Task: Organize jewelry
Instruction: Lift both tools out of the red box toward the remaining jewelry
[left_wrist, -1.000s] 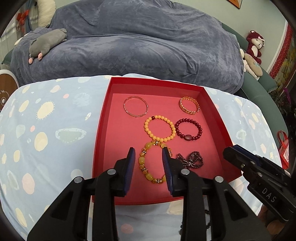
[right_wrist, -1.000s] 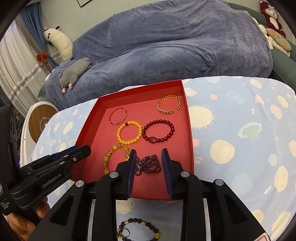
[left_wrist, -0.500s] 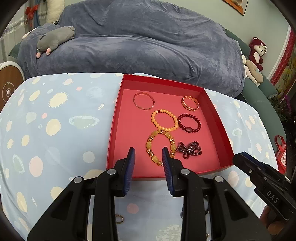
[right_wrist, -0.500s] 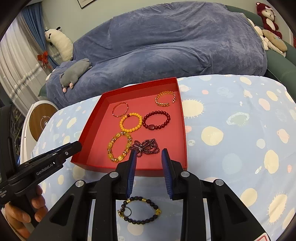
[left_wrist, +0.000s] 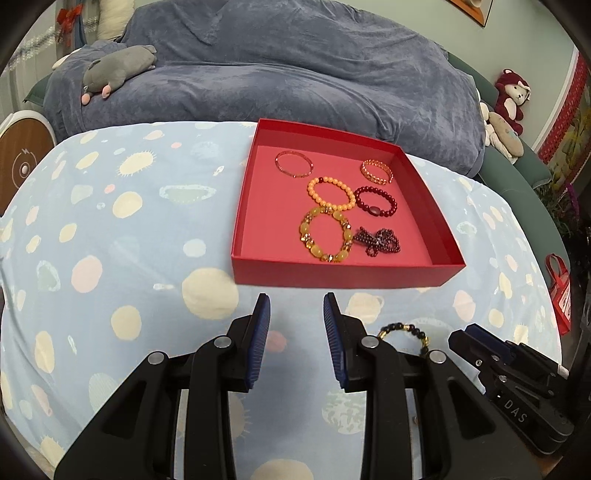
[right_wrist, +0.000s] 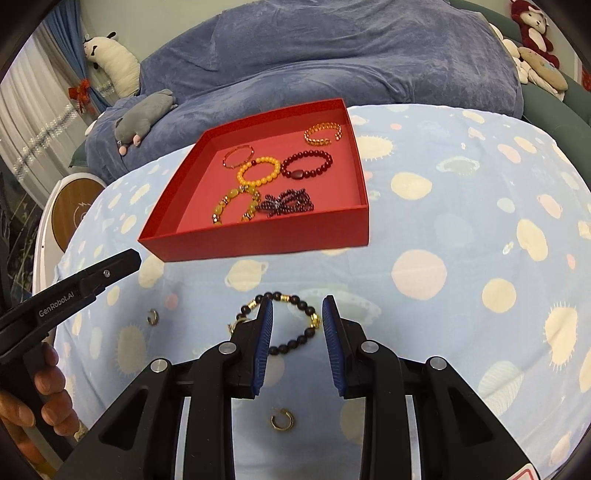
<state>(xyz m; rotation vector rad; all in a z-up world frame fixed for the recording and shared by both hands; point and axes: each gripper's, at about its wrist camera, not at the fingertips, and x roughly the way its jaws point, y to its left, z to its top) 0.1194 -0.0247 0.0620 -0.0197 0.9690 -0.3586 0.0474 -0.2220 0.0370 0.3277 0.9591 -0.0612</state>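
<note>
A red tray on the spotted blue cloth holds several bracelets: amber, orange beads, dark red beads, a purple cluster. A black and gold bead bracelet lies on the cloth before the tray, under my right gripper, which is open and empty around its right side. It also shows in the left wrist view. My left gripper is open and empty, short of the tray's near wall. Two small gold rings lie on the cloth.
A blue-covered beanbag with a grey plush lies behind the table. Stuffed toys sit at the far right. A round wooden-faced device stands at the left. The left gripper's body shows in the right wrist view.
Both grippers have pulled back from over the tray toward the table's near side. The black and gold bracelet has come between the right gripper's fingers. Both stay open.
</note>
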